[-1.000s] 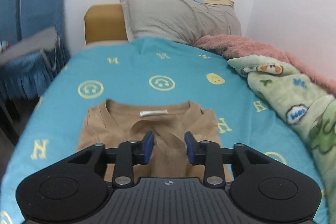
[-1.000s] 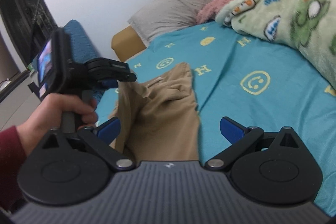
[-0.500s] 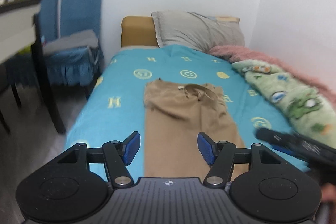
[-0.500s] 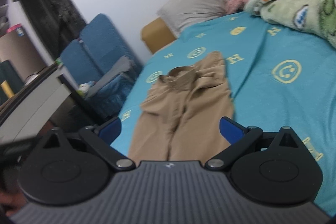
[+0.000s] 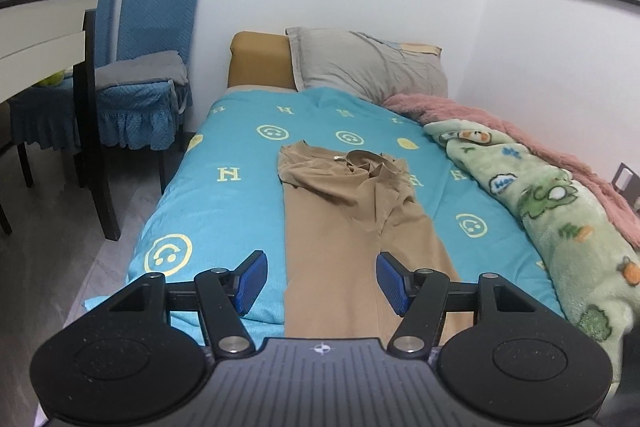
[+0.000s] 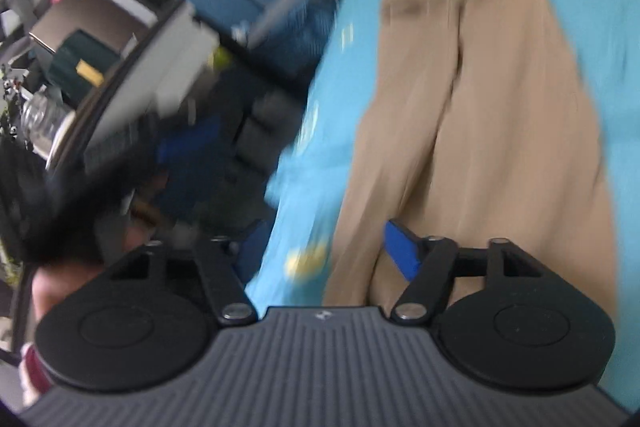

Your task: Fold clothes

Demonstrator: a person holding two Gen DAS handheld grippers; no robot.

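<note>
Both grippers have pulled back to the foot of the tan shirt; left gripper gapes empty, right gripper closing on nothing. Sides folded in, lengthwise fold remains.

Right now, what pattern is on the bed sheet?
Turquoise sheet with yellow smiley faces and H letters, clearest in the left wrist view.

Matt tan cloth garment; fleecy blanket
</note>
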